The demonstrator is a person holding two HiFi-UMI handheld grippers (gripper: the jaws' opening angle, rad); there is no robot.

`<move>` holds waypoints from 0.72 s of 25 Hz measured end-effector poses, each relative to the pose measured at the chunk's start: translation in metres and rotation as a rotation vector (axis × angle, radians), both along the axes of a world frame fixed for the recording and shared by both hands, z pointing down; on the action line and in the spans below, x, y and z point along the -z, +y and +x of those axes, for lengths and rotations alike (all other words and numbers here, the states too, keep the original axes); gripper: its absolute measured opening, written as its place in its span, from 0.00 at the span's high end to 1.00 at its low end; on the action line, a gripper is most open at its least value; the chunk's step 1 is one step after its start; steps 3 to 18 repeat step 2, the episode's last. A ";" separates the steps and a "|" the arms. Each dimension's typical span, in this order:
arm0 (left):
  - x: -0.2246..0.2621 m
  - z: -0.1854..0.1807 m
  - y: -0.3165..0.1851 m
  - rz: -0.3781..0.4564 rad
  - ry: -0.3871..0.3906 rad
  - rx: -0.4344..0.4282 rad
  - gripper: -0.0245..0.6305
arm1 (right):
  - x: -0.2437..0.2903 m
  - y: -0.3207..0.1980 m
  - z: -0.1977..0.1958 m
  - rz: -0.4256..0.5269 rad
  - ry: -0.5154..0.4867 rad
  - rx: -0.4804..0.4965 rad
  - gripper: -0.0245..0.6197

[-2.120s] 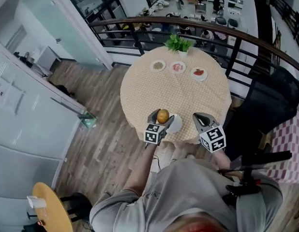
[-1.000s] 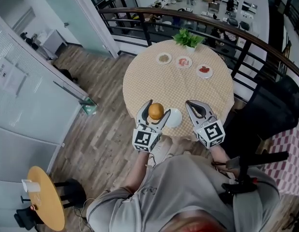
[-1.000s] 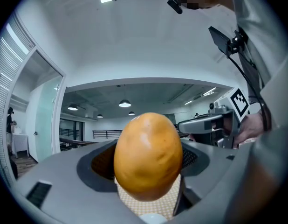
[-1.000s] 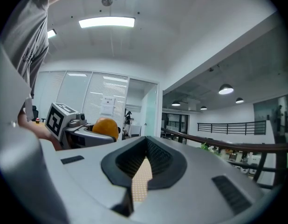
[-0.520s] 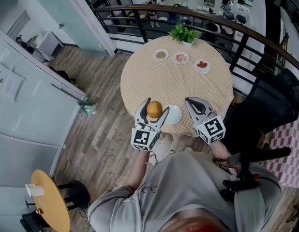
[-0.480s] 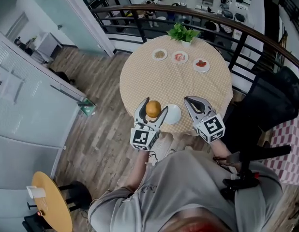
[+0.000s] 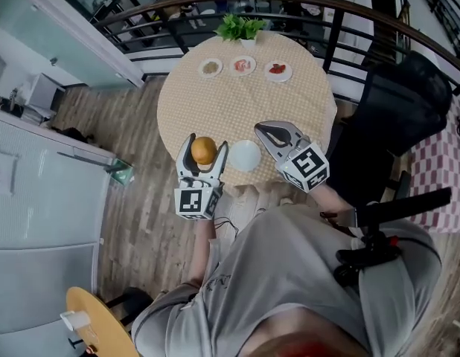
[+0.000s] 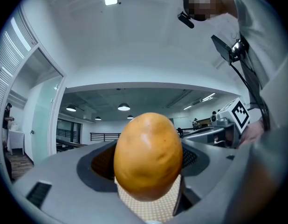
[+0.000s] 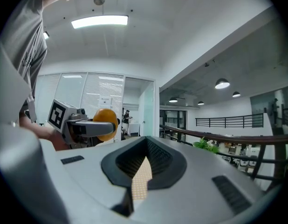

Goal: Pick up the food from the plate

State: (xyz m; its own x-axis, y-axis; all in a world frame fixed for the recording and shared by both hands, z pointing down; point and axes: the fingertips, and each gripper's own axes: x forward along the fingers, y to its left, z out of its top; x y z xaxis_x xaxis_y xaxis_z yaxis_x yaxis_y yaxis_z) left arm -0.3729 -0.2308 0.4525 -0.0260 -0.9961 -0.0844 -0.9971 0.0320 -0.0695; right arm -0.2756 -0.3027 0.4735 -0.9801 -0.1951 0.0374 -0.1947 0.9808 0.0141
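Over checkered table (image 7: 237, 88), smooth orange-yellow oval food (image 8: 148, 155) in left hand-held gripper (image 7: 205, 144).

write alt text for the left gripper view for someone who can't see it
An orange-brown, egg-shaped piece of food fills the centre, clamped between the grey jaws of the left gripper, against a white ceiling with lights. At right are the right gripper with its marker cube and the person's grey sleeve; a strip of checked tablecloth shows under the food.
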 end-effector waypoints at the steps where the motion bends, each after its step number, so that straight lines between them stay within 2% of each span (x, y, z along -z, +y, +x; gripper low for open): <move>1: 0.001 0.000 -0.001 0.000 0.001 -0.003 0.41 | 0.000 0.000 0.001 -0.001 0.003 0.001 0.94; 18: 0.001 0.000 -0.002 -0.001 0.003 -0.005 0.41 | -0.001 0.000 0.001 -0.002 0.007 0.003 0.94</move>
